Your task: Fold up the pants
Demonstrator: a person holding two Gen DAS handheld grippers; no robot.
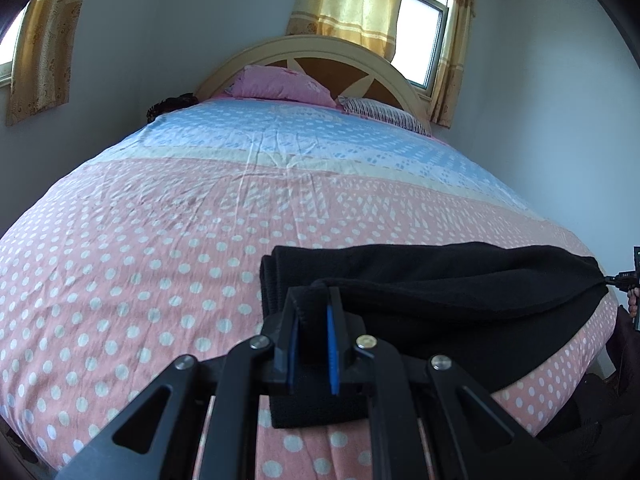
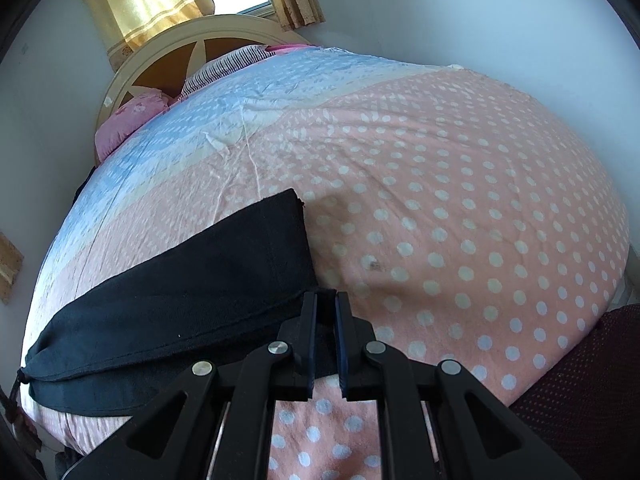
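We judge the black pants (image 1: 420, 280) half folded on the near bed (image 1: 160, 240); left gripper (image 1: 314, 312) and right gripper (image 2: 326, 304) each pinch an edge, another fold remains.

The left gripper (image 1: 314, 312) is seen pointing toward 12 o'clock and angled downward, its fingers (image 1: 334, 320) clamped on a corner of the black pants (image 1: 440, 280). The right gripper (image 2: 326, 312) is likewise angled downward, its fingers (image 2: 309, 320) pinched on another corner. In the left wrist view, the right gripper is glimpsed at 3 o'clock.
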